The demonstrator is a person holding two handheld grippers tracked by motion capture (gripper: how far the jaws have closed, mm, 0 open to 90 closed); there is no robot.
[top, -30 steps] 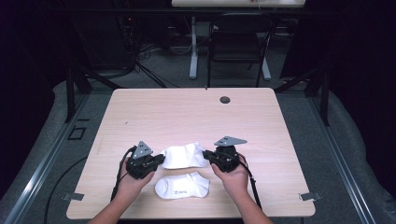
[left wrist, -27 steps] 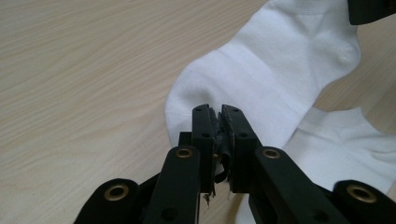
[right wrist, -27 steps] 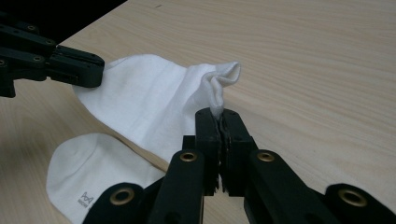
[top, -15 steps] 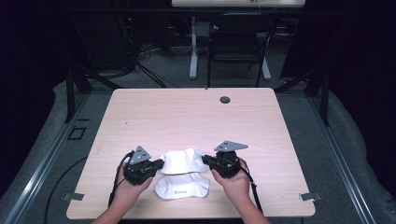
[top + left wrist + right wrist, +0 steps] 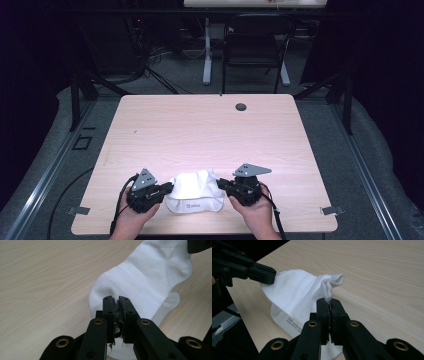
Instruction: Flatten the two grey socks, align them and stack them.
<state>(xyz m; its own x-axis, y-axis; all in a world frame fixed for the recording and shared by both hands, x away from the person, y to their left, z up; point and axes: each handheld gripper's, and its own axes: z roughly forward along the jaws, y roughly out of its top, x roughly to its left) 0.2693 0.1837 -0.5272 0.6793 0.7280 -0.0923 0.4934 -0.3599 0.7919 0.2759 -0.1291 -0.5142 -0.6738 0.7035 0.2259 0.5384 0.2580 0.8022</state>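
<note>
The upper white sock (image 5: 192, 185) has been carried toward the table's (image 5: 210, 130) near edge and is now laid over the lower sock (image 5: 196, 206), each end clamped by the left gripper (image 5: 167, 189) and right gripper (image 5: 222, 184), so the pair looks nearly stacked.

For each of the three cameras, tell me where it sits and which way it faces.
High view: fixed above the person's side, looking forward and down on the table; forearms, left tongs and right tongs show.
Left gripper view: rides the left tongs, looking along shut jaws at the upper sock.
Right gripper view: rides the right tongs; the left tongs show opposite.
All share the upper sock.
</note>
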